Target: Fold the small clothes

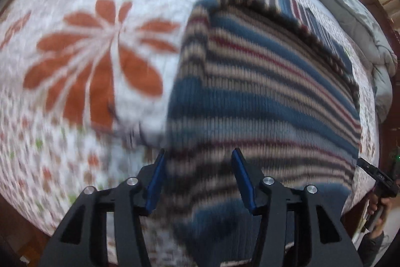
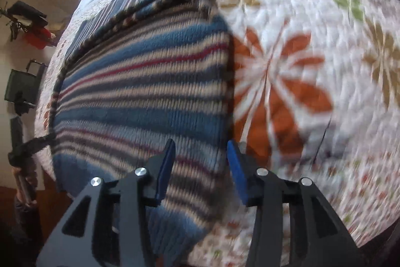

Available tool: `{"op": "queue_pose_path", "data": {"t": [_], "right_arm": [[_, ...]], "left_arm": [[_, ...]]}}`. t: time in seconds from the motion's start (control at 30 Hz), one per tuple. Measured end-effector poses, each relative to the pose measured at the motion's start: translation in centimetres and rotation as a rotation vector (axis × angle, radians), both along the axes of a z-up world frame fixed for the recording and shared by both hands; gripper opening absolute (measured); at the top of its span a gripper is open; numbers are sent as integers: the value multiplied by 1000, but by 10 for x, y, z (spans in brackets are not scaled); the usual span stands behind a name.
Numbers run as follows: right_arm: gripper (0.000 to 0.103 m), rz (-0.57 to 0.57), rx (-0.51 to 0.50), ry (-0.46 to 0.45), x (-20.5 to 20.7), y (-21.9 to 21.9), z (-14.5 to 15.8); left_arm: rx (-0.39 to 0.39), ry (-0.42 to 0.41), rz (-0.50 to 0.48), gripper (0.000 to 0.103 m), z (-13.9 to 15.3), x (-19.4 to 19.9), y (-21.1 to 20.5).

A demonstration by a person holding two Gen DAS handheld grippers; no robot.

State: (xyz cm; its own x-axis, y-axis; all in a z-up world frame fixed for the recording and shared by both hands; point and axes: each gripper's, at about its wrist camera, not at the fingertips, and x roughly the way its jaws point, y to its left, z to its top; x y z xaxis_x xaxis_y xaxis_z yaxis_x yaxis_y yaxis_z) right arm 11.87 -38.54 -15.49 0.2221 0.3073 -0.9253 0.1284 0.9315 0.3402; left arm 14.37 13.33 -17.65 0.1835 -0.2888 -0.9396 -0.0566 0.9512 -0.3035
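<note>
Both black grippers, left (image 1: 198, 177) and right (image 2: 201, 167), are being held open and empty above the blue-striped knitted sweater (image 1: 262, 91), which is lying part-folded on the flower-patterned quilted bed (image 1: 87, 54); further folding is judged outstanding.

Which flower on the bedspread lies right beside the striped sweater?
The big orange flower, its petals meeting the striped sweater's edge; the tan, purple and green ones lie farther away.

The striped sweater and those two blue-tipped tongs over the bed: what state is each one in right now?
Sweater: folded, lying flat on the quilt, held by neither tongs.
Left tongs: open, nothing gripped, above the sweater's edge.
Right tongs: open, nothing gripped, above the sweater's other edge.
Quilt: spread over the bed, under the sweater.
</note>
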Motion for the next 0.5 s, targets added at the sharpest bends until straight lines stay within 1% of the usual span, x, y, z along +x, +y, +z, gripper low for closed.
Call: {"op": "queue_pose_path", "data": {"t": [0.1, 0.17, 0.27, 0.3, 0.33, 0.37, 0.4, 0.43, 0.5], "right_arm": [[45, -3, -8, 16, -23, 5, -4], [46, -1, 9, 28, -34, 8, -9], [46, -3, 58, 33, -47, 13, -15], [46, -2, 65, 33, -48, 17, -16], [38, 2, 68, 33, -49, 21, -17], [23, 3, 63, 29, -49, 25, -18], [14, 2, 62, 31, -47, 27, -18], [9, -5, 63, 31, -48, 27, -17], [8, -23, 61, 22, -50, 22, -9]], "left_arm": [[2, 3, -18, 60, -2, -19, -5], [2, 0, -17, 61, -2, -33, -6], [7, -6, -16, 60, -2, -39, -13], [10, -10, -21, 55, -1, -41, -17], [16, -13, -30, 43, -1, -43, -22], [29, -14, -33, 36, -1, -42, -27], [53, -15, -28, 21, -1, -41, -31], [65, -14, -19, 14, -1, -39, -32], [45, -11, 9, 11, 1, -35, -32]]}}
